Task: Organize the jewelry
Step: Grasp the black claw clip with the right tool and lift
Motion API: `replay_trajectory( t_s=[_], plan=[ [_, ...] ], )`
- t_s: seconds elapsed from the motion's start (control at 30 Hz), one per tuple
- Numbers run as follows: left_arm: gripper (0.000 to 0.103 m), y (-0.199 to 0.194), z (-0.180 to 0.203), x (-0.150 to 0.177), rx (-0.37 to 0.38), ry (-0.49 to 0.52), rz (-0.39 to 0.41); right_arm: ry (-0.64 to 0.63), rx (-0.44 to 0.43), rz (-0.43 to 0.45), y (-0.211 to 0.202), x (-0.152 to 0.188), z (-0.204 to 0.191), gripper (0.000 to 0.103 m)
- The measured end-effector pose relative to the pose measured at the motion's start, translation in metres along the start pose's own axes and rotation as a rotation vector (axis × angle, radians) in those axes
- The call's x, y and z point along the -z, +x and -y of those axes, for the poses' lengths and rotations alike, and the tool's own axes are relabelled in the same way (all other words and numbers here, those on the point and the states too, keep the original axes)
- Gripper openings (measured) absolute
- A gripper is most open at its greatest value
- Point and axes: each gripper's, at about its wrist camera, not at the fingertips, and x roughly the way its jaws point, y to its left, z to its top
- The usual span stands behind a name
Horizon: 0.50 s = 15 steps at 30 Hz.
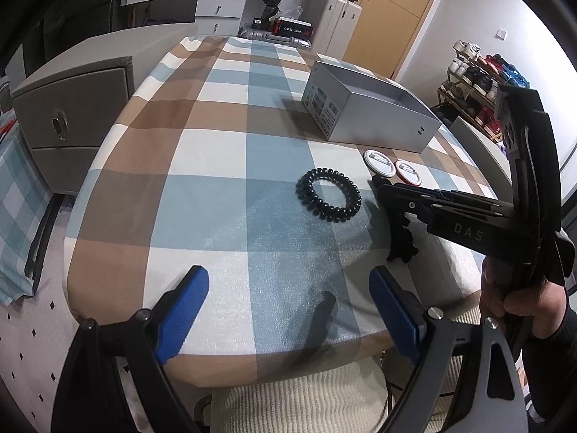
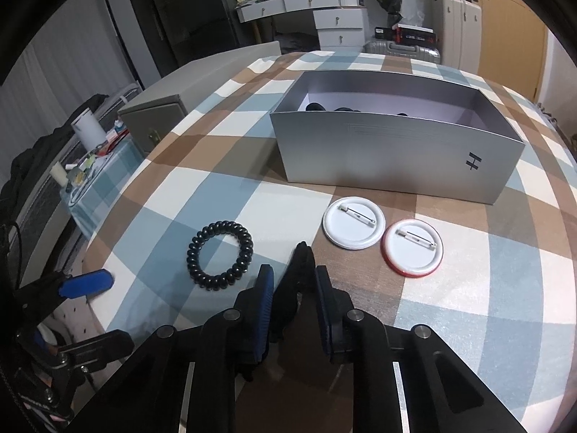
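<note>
My right gripper (image 2: 294, 275) is shut on a black hair claw clip (image 2: 301, 256) just above the checked tablecloth. The left wrist view shows the clip (image 1: 400, 238) hanging under the right gripper (image 1: 383, 190). A black spiral hair tie (image 2: 220, 254) lies to the clip's left. Two pin badges lie face down to its right, one white (image 2: 353, 223), one red-rimmed (image 2: 413, 247). Behind them stands an open silver box (image 2: 389, 155) with dark items inside. My left gripper (image 1: 288, 283) hovers open over the table's near edge with nothing between its fingers.
The checked tablecloth (image 1: 216, 144) covers a rounded table. A grey cabinet (image 1: 72, 122) stands off its left side. A cream ribbed cushion (image 1: 306, 404) sits below the near edge. A hand (image 1: 519, 299) holds the right gripper's handle. Drawers and suitcases stand behind.
</note>
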Motion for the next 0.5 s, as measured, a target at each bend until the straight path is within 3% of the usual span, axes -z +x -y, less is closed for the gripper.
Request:
replay_trajectory(
  t_s=[0.5],
  plan=[
    [0.088, 0.006, 0.006, -0.021, -0.005, 0.043, -0.009, 0.093, -0.039, 0.059, -0.02, 0.014, 0.032, 0.019]
  ],
)
